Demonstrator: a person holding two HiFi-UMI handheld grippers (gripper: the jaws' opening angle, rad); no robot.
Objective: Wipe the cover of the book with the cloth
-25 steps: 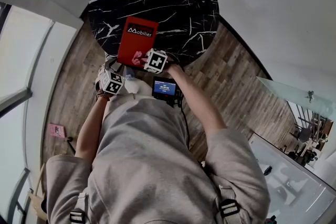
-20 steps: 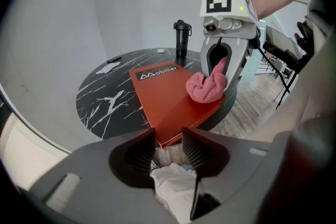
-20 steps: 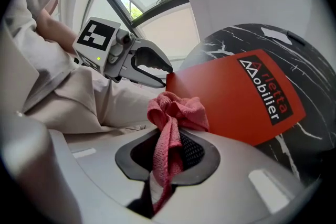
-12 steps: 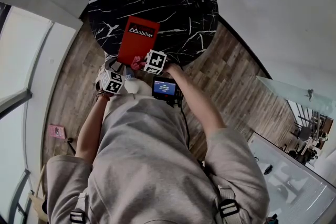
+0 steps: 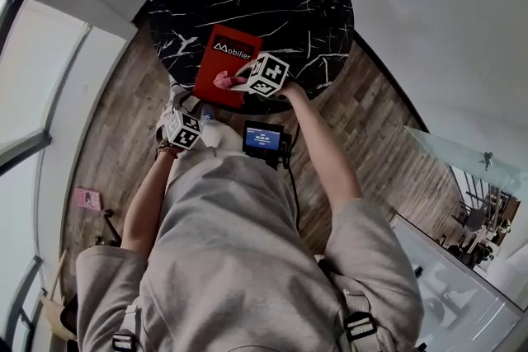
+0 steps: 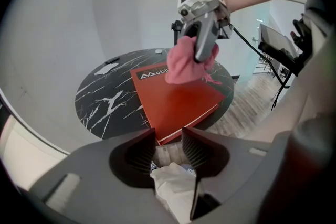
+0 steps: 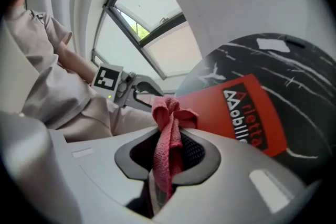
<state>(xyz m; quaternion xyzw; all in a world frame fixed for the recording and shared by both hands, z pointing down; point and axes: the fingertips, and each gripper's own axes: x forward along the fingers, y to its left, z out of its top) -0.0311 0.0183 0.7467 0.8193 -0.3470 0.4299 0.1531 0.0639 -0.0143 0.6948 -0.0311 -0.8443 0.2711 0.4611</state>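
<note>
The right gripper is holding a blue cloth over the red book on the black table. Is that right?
Not quite. The cloth is pink, not blue. The right gripper view shows it pinched between the jaws of the right gripper. The rest is right: in the left gripper view it hangs over the red book on the black table.

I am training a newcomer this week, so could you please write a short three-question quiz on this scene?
1. True or false: the red book lies wholly on the round table.
2. What is the right gripper shut on? A the pink cloth; B the book; C nothing.
3. Fill in: the table top is black with ___ veins.
Key: 1 false, its near corner overhangs the edge; 2 A; 3 white.
</note>
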